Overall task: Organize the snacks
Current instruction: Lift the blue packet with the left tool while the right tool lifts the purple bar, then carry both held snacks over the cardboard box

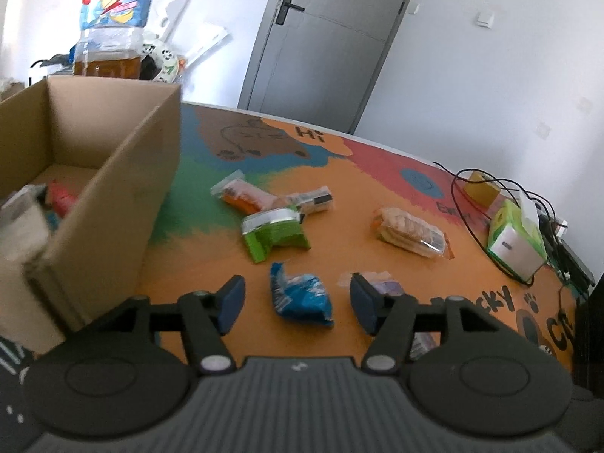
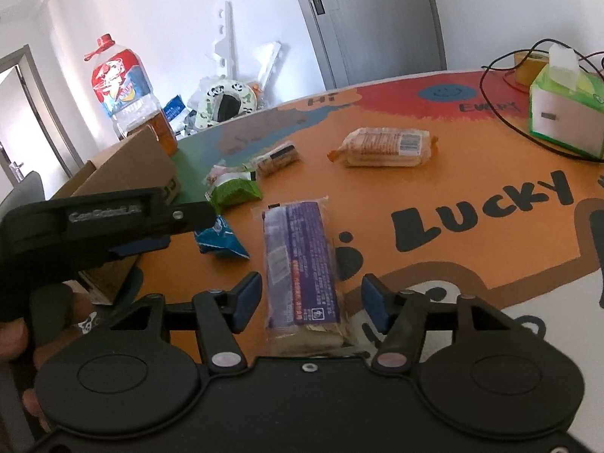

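My left gripper (image 1: 296,287) stands open over the colourful tabletop (image 1: 377,173). A crumpled blue snack packet (image 1: 302,298) lies between its fingers, and neither pad touches it. My right gripper (image 2: 312,285) is open too, astride a long purple biscuit packet (image 2: 298,256) that lies flat with gaps on both sides. Further back lie a green packet (image 1: 275,236), a clear cracker packet (image 1: 411,232), an orange-pink packet (image 1: 245,194) and a small biscuit pack (image 1: 313,200). At the left, an open cardboard box (image 1: 113,196) holds some snacks, one a red packet (image 1: 62,198).
A green tissue box (image 1: 515,241), a yellow box (image 1: 481,188) and black cables (image 1: 468,204) crowd the table's right end. A big oil bottle (image 1: 109,30) stands behind the cardboard box. A person's hand (image 2: 15,336) holds the left gripper's handle.
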The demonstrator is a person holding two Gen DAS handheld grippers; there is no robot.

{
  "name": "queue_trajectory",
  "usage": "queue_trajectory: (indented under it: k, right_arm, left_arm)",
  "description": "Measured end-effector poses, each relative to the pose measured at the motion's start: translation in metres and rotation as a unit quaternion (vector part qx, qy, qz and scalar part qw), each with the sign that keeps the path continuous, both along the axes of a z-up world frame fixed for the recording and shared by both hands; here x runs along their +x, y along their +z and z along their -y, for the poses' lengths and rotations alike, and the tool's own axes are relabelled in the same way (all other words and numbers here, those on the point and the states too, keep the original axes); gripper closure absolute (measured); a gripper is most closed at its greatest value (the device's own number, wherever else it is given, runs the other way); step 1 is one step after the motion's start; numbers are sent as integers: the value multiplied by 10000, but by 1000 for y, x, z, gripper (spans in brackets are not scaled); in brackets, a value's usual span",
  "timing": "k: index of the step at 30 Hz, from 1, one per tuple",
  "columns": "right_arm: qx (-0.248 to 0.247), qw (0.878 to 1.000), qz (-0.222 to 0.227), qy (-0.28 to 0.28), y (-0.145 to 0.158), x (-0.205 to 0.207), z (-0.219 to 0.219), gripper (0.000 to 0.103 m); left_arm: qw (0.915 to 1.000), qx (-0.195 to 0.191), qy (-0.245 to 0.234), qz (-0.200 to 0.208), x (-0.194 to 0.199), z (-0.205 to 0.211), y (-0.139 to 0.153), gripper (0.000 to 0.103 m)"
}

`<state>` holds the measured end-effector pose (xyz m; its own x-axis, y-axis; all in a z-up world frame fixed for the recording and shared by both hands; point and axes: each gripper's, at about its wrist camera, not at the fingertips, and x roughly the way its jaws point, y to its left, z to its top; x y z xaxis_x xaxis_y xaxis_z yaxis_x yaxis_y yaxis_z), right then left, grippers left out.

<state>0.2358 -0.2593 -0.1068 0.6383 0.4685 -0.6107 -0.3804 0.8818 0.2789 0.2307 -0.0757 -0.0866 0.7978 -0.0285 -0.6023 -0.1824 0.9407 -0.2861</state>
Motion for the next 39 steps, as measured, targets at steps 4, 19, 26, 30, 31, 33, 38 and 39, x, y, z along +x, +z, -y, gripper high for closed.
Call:
queue_trajectory:
  k: [4,19,26,30,31,33,38,39]
  right_arm:
    - [-16,10000,1,-23,1,3,2,43]
    - [-630,9975,320,34,-2,6,-23,42]
    - [-709,9969,345,39,2,8,-25,69]
    - [-576,9975,381,-112,8,7,-19,70]
    - [-540,9977,398,-124,10,6,-18,70]
    - [-445,9980,422,-121,15,5,-17,70]
    - [-421,9975,561,-10,31,1,-25,70]
    - [-401,9975,581,37,35,0,-27,70]
  left_arm:
    - [9999,100,-33,-53,8,8,-7,41]
    - [9997,106,-207,-92,3,0,-22,68]
    - [9997,35,-223,23,-12,-5,-12,68]
    - [9996,58,-240,120,-19,-5,-1,68]
    - [9996,66,-242,158,-21,-5,2,68]
    - [9993,115,-241,263,-26,-5,11,68]
    - [9983,167,-232,500,-36,-9,34,68]
    - [9981,196,-221,540,-37,-10,39,68]
